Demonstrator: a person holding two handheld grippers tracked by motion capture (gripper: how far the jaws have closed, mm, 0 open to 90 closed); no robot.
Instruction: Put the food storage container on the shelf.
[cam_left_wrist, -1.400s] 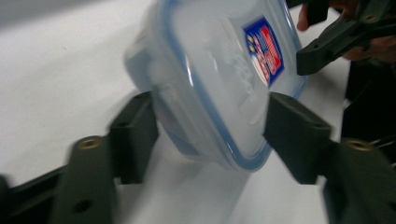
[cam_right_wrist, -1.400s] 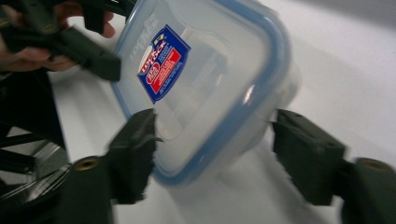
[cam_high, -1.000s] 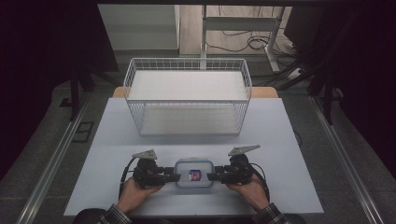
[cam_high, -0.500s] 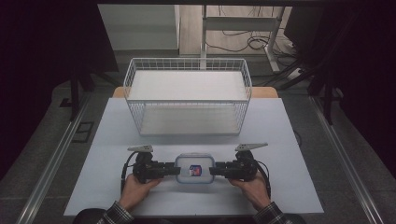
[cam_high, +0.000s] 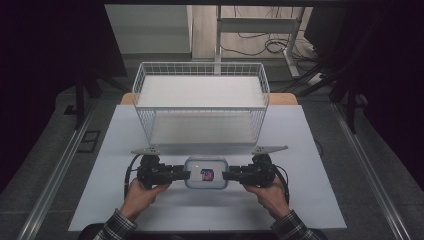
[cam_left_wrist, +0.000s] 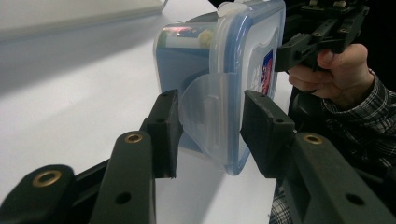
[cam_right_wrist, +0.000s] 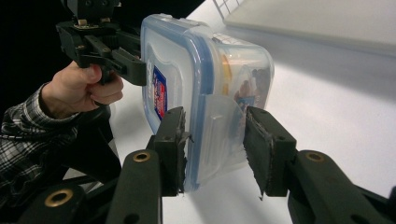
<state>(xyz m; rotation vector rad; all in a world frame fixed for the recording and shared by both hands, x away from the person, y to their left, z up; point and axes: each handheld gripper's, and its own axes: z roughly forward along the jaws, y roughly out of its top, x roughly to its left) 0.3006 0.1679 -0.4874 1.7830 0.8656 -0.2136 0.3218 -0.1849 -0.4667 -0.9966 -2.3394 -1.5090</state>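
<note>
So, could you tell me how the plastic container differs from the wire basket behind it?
The plastic container is small, translucent, closed by a blue-rimmed lid and has things inside; the wire basket is much larger, white, open-topped mesh. The container is gripped at its ends by the left gripper and right gripper; the basket stands untouched farther back. Both are rectangular and lie over the same white table.

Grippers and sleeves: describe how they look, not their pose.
Both the left gripper and the right gripper are black, each with two flat rectangular jaws on arms with brass-ringed holes. Each carries a grey three-cornered plate on top and trails a black cable. The person wears dark plaid sleeves.
</note>
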